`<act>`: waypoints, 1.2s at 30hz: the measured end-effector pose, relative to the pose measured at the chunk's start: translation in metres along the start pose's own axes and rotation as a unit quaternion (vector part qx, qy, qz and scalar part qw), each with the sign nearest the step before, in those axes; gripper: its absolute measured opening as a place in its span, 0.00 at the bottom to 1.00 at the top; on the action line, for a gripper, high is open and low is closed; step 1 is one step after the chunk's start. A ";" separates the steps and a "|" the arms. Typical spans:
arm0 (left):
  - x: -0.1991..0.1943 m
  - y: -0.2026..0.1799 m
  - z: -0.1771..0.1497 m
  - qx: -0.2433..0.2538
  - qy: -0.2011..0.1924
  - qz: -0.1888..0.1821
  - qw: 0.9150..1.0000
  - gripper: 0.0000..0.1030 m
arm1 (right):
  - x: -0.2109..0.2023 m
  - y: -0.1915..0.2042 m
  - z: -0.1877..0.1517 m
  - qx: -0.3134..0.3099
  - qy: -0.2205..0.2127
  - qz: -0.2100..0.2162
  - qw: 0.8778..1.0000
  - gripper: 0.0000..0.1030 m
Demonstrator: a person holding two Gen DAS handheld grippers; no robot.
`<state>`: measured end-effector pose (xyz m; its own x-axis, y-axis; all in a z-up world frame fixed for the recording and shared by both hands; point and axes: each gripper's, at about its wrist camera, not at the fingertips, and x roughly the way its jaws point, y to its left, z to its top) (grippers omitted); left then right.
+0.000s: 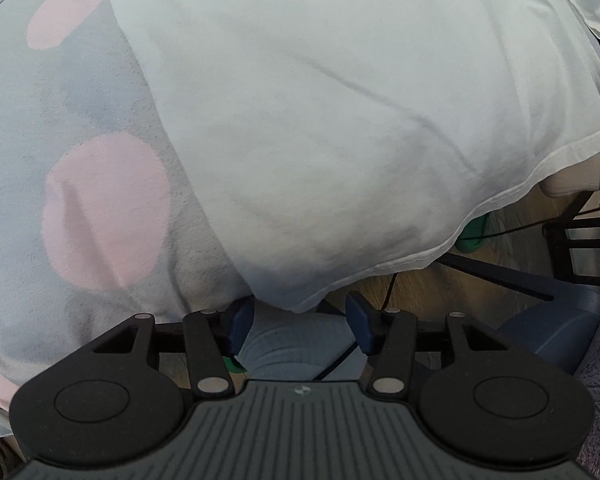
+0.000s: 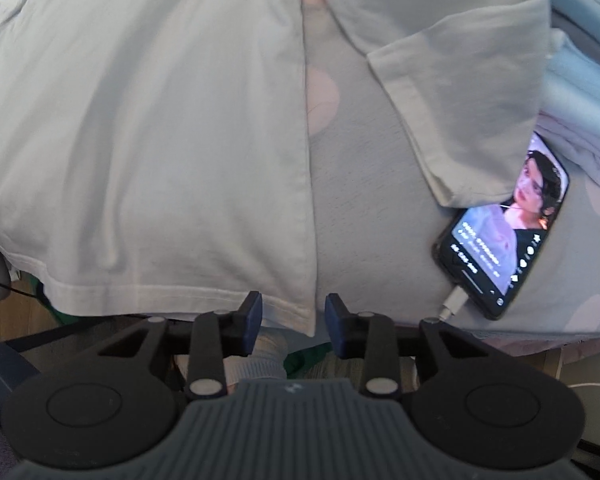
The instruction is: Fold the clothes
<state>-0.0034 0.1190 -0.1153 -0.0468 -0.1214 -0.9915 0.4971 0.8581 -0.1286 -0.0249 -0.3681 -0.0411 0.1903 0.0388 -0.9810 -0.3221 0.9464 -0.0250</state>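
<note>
A white T-shirt (image 1: 340, 120) lies spread over a grey blanket with pink dots (image 1: 100, 208), its hem hanging a little past the near edge. In the right wrist view 1 side of the shirt (image 2: 140, 140) ends in a straight vertical edge, and a sleeve (image 2: 460, 100) lies flat to the right across a strip of bare blanket.

The left tongs (image 1: 300, 324) stand open at the hem's near corner, holding nothing. The right tongs (image 2: 294, 326) are open too, their fingers either side of the hem's other corner (image 2: 296, 312), with no cloth pinched.

Judging by this, the step in hand is taking hold of the hem at 2 corners. Whether that opens a fold or straightens one already laid, the scene does not settle. A grip here calls for closing on the hem only, not on the blanket beneath.

A phone (image 2: 508, 236) with a lit screen and cable lies on the blanket, its top tucked under the sleeve; cloth swept that way could drag it.
</note>
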 end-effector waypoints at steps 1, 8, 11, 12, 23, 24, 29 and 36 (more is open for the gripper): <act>0.000 0.001 0.000 -0.002 -0.001 -0.002 1.000 0.47 | 0.004 -0.003 0.001 0.004 0.002 0.005 1.000 0.35; 0.000 0.001 0.000 -0.017 -0.016 -0.018 1.000 0.16 | -0.002 -0.004 0.004 -0.008 0.003 0.016 1.000 0.10; -0.001 0.000 -0.001 -0.024 -0.017 -0.010 1.000 0.02 | -0.003 -0.004 0.004 -0.011 0.005 0.011 1.000 0.10; -0.004 -0.001 -0.002 -0.023 -0.019 -0.012 0.999 0.00 | -0.004 -0.006 0.004 -0.009 0.005 0.012 1.000 0.09; -0.114 0.013 -0.011 -0.039 -0.111 -0.054 0.992 0.00 | -0.080 -0.018 0.023 -0.035 -0.005 0.075 0.997 0.07; -0.127 0.017 -0.013 -0.045 -0.128 -0.056 0.989 0.00 | -0.088 -0.036 0.034 -0.032 -0.013 0.084 0.996 0.07; -0.177 0.029 -0.025 -0.081 -0.212 -0.069 0.971 0.00 | -0.125 -0.080 0.029 0.003 -0.059 0.131 0.990 0.06; -0.193 0.047 -0.053 -0.099 -0.175 -0.052 0.978 0.00 | -0.087 -0.014 -0.011 0.030 0.005 0.146 0.989 0.05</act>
<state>-0.0171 0.2091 0.0689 0.2289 -0.3467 -0.9096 0.3265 0.9076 -0.2638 -0.0476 -0.3881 0.0428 0.0876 0.3105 -0.9465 -0.3062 0.9126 0.2710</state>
